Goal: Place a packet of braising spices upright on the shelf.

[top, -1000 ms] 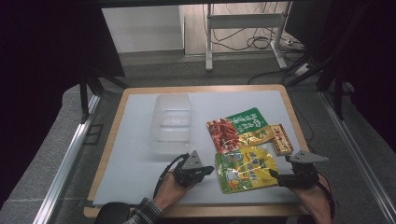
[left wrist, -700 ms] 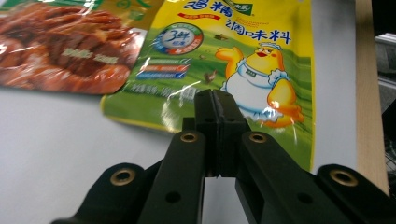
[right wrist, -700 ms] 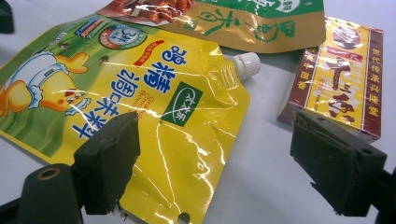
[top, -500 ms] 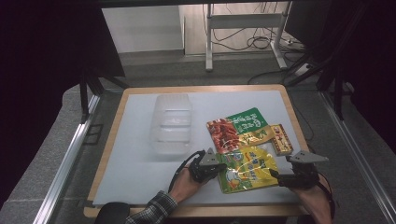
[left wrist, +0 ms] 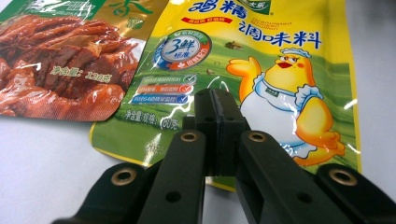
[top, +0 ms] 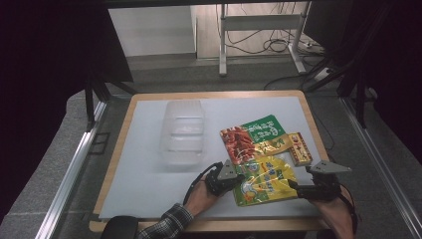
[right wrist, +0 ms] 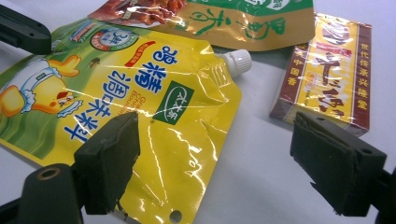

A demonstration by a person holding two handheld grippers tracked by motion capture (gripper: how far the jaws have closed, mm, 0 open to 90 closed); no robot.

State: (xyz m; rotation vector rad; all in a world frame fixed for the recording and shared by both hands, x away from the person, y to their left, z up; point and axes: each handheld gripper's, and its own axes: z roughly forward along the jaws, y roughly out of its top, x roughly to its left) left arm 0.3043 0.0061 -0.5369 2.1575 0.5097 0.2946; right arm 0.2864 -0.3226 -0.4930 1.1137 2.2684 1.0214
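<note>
White table [top: 149, 199] with a wood rim, dark room around it; clear plastic container [top: 182, 130] sits mid-table, well apart from the pouches on the right. Step in hand looks like picking up the yellow chicken-seasoning pouch [top: 263, 180], which lies flat near the front edge, its top tucked just under the red-and-green snack pouch [top: 251, 137], small yellow box [top: 300, 148] just beside. Left hand-held gripper [left wrist: 215, 105] has its jaws together at the pouch's left bottom corner; can't tell from the frames whether the film edge is pinched between them. Right hand-held gripper [right wrist: 212, 163] stands wide apart, straddling the spout-side corner, holding nothing. To do it well: get one jaw under the film edge, bite the sealed seam, lift slowly, don't drag the neighbours.
</note>
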